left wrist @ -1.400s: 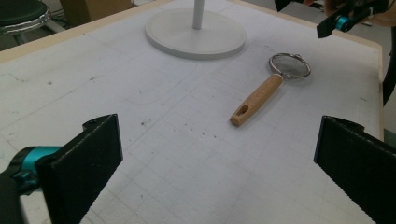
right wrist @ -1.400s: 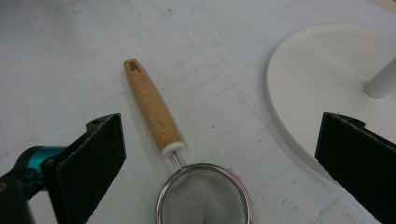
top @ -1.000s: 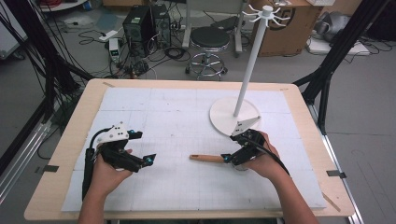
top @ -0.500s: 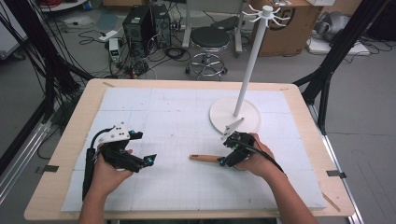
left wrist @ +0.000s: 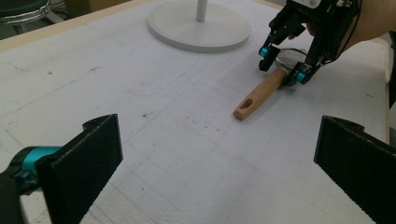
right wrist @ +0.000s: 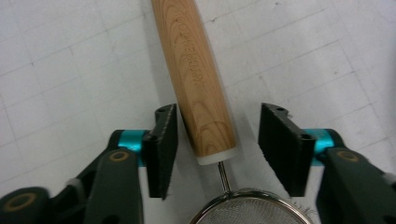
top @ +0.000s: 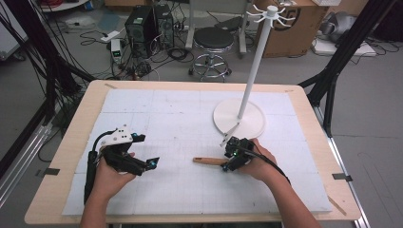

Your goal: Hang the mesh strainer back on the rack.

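- The strainer (right wrist: 212, 88), with a wooden handle and a wire mesh bowl, lies flat on the bench (top: 157, 114), just in front of the white stand's round base (top: 252, 124).
- The right claw (top: 230, 163) straddles the handle's end nearest the mesh; its jaws have just been closing. One pad sits against the wood, the other stands clear, so nothing is pinched.
- The left claw (top: 151, 163) rests spread wide, well apart from the stand, holding nothing.

Strainer (top: 211, 161) on table (top: 166, 102); stand (top: 239, 118) behind
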Action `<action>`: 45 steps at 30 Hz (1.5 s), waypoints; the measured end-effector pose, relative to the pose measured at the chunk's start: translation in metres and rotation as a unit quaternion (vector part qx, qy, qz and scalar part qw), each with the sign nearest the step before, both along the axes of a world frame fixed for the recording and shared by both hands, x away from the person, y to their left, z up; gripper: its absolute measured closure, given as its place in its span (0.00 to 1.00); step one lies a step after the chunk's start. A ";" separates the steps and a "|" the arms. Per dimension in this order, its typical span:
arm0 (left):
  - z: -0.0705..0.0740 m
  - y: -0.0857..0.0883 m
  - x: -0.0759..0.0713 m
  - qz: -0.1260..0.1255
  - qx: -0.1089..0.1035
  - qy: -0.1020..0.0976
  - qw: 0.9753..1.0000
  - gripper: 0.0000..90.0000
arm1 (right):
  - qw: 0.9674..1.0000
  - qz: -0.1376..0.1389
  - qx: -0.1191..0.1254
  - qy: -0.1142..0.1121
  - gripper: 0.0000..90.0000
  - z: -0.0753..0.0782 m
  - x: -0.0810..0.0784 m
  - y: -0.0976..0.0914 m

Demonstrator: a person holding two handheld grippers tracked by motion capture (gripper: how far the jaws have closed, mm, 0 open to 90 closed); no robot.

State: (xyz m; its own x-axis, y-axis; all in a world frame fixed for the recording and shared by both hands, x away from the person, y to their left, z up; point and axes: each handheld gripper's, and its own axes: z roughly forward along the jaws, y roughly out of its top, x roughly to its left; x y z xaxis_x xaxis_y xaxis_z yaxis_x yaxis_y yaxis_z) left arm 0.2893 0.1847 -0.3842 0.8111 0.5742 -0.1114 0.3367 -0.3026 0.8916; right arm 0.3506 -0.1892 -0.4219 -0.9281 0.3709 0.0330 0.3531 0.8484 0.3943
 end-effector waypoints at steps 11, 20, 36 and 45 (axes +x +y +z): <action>0.000 -0.002 -0.001 -0.002 0.003 0.000 1.000 0.02 | 1.000 0.001 -0.022 -0.004 0.74 0.002 -0.006 0.006; 0.000 -0.001 -0.002 0.001 0.003 0.000 1.000 0.02 | 1.000 0.001 -0.022 0.004 0.73 0.002 -0.009 0.006; -0.002 -0.003 -0.002 0.000 0.006 0.002 1.000 0.02 | 1.000 0.002 -0.022 0.000 0.75 0.001 -0.009 0.007; -0.002 -0.001 -0.002 0.002 0.005 0.002 1.000 0.02 | 0.999 0.001 -0.027 -0.023 0.76 0.004 -0.012 0.007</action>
State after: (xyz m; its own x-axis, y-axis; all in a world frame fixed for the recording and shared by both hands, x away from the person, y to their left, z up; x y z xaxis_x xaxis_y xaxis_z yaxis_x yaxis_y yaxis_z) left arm 0.2877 0.1837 -0.3866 0.8085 0.5783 -0.1089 0.3409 -0.3095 0.8877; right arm 0.3386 -0.1823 -0.4179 -0.9291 0.3687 -0.0307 0.3332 0.8699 0.3638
